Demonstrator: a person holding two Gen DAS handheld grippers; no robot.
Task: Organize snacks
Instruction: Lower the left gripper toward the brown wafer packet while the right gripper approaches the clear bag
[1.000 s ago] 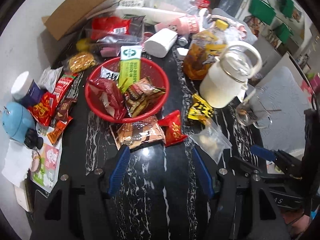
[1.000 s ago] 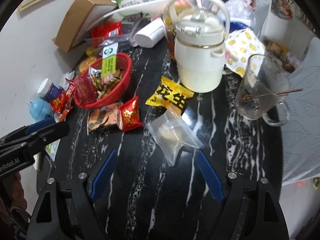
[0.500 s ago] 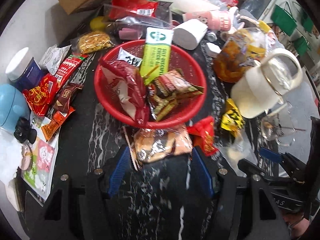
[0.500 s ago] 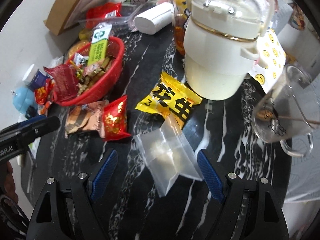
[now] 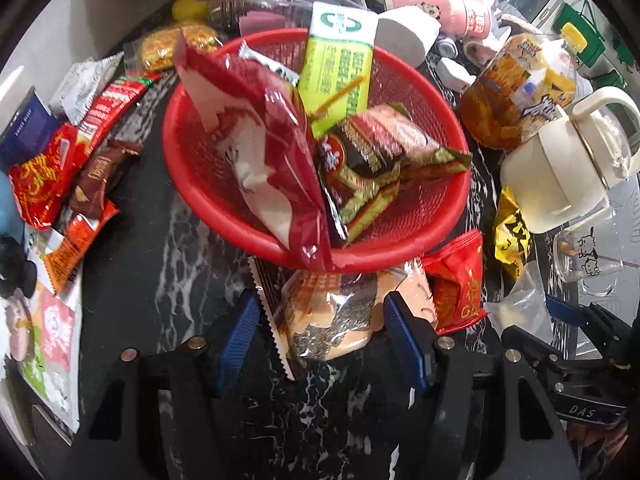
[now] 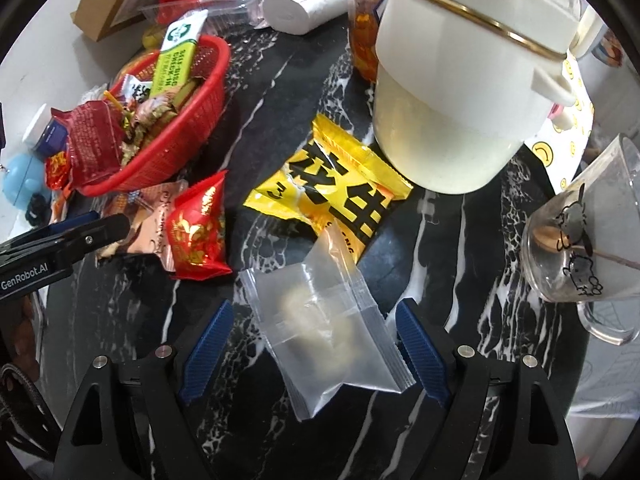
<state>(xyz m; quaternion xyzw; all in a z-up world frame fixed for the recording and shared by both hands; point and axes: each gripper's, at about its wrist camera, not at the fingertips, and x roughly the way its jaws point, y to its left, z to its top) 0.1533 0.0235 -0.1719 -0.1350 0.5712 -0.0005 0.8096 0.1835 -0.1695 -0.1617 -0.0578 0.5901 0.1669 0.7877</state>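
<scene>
A red mesh basket (image 5: 224,216) holds several snack packets, among them a dark red bag (image 5: 272,136) and a green box (image 5: 340,60). Just in front of it a clear-wrapped pastry packet (image 5: 332,316) lies on the black marble table. My left gripper (image 5: 320,332) is open, one blue pad on each side of the packet, not pressing. My right gripper (image 6: 312,352) is open around a clear zip bag (image 6: 328,320) lying flat. A yellow packet (image 6: 332,192) and a small red packet (image 6: 198,228) lie beyond it.
A white kettle (image 6: 460,100) and a glass mug (image 6: 580,240) stand at the right. An orange drink bottle (image 5: 516,92) is behind the basket. Loose red and brown packets (image 5: 96,176) lie at the left, by a blue figure (image 6: 20,180). Boxes and bags crowd the back.
Both grippers have come down and forward. The pastry packet now sits between my left fingers and the zip bag between my right fingers. Nothing on the table has moved.
</scene>
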